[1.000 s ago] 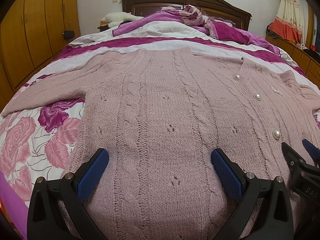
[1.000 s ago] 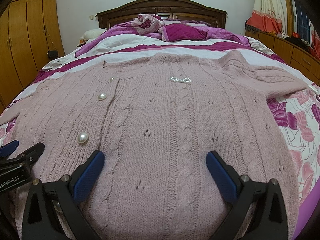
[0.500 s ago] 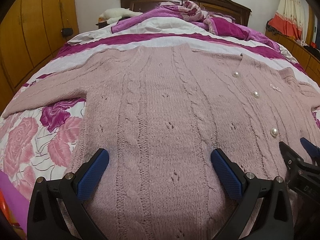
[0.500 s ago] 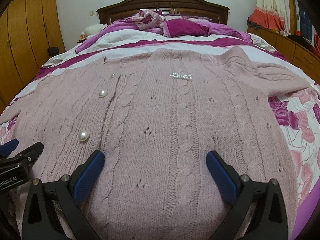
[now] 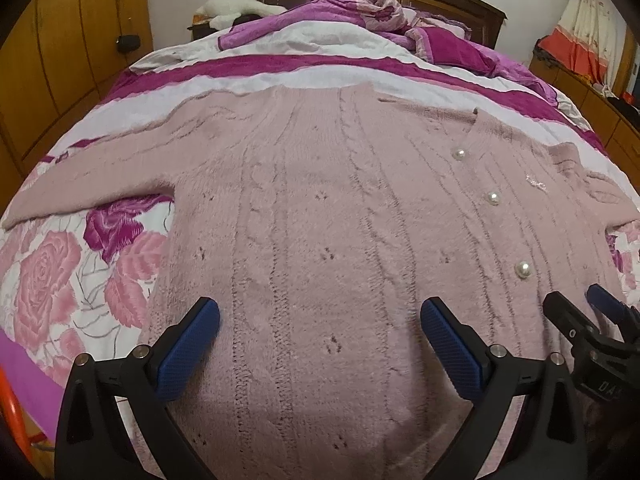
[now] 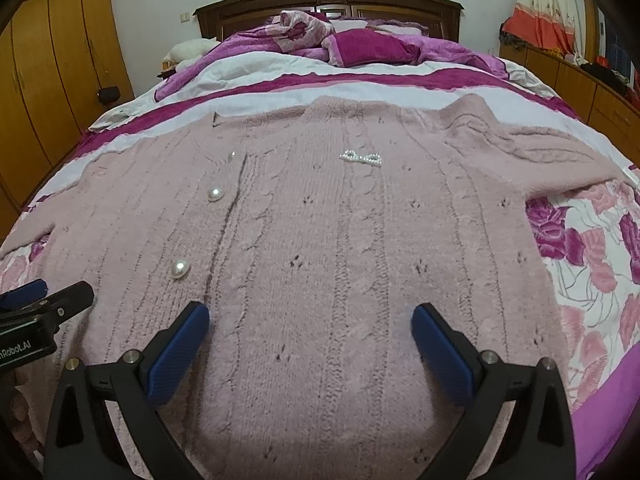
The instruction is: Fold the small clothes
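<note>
Evidently the left wrist view catches a start, not a finish: the pink cardigan (image 5: 320, 220) lies spread flat, front up, across the bed (image 5: 60, 280), with its left sleeve (image 5: 92, 184) stretched out over the rose-print cover. Spread so, every edge is free to be taken, which is likely why it is laid this way. The left gripper (image 5: 320, 320) hangs low over the hem end with its blue fingers (image 5: 188, 344) wide apart and nothing between them; whether the tips touch the knit cannot be told. At the right edge the right gripper (image 5: 592, 312) shows beside it, over the same hem, near the lowest of the pearl buttons (image 5: 523, 269). The two sit side by side, probably so that the hem can be taken at two spots and lifted evenly.

From the right wrist view, the cardigan (image 6: 340, 240) fills the near bed (image 6: 592, 280), the button band to the left and a small pearl bow (image 6: 361, 157) pinned on the chest. The right sleeve (image 6: 540, 152) runs out toward the flowered cover. The right gripper (image 6: 310, 324) also holds its fingers (image 6: 440, 348) spread and empty above the lower body of the knit. The left gripper (image 6: 44, 292) peeks in at the left edge; its spread cannot be judged from here. No fold is made yet; I judge the grasp is next.
</note>
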`<state>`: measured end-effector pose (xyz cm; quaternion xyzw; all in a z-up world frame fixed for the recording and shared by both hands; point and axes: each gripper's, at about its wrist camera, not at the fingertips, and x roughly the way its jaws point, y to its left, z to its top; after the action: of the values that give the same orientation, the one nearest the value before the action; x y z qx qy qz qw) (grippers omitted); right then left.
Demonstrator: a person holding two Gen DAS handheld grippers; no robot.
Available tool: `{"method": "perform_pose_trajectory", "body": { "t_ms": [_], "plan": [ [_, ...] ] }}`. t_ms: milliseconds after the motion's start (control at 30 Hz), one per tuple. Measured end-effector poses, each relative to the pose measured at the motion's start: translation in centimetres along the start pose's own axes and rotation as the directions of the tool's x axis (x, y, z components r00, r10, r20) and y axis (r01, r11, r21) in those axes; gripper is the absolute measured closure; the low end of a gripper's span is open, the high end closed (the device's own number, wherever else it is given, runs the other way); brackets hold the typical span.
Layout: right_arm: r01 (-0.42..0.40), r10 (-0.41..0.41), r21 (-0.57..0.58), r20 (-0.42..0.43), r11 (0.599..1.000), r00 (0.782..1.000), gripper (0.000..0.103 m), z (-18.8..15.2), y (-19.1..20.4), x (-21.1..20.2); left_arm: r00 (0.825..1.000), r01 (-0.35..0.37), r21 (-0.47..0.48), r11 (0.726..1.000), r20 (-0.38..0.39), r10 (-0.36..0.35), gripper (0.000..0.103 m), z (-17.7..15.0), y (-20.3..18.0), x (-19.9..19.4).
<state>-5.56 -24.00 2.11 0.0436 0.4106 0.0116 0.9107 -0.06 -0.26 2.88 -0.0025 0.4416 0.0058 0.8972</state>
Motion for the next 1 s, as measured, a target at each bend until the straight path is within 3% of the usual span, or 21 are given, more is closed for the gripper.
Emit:
{"method": "perform_pose_trajectory", "body": {
  "t_ms": [233,300,533,733,1000],
  "plan": [
    [-0.008,0.008,0.007,0.033,1.000,0.999,0.000,1.0,-0.7,-1.3,1.000,0.000,0.024,1.000,0.017,-0.001,0.019,1.3,-1.0,-1.2],
    [-0.007,0.007,0.012,0.044,1.000,0.999,0.000,1.4,-1.1,-1.7,0.999,-0.028,0.049,0.998,0.021,0.027,0.019,1.8,-1.5,-1.3],
    [0.009,-0.013,0.045,0.085,0.999,0.996,0.000,3.2,-3.8,-3.0,0.999,-0.005,0.058,0.998,0.037,0.003,0.020,4.0,-2.3,-1.3],
    [0.028,-0.040,0.099,0.114,0.995,0.993,0.000,5.9,-8.9,-4.3,0.999,0.010,0.077,0.997,0.039,-0.013,0.020,5.9,-3.4,-0.2],
    [0.149,-0.176,0.205,0.120,0.967,0.977,0.000,9.8,-19.8,-4.2,1.000,0.018,0.093,0.996,-0.026,-0.016,0.021,5.7,-4.7,3.4]
  ]
}}
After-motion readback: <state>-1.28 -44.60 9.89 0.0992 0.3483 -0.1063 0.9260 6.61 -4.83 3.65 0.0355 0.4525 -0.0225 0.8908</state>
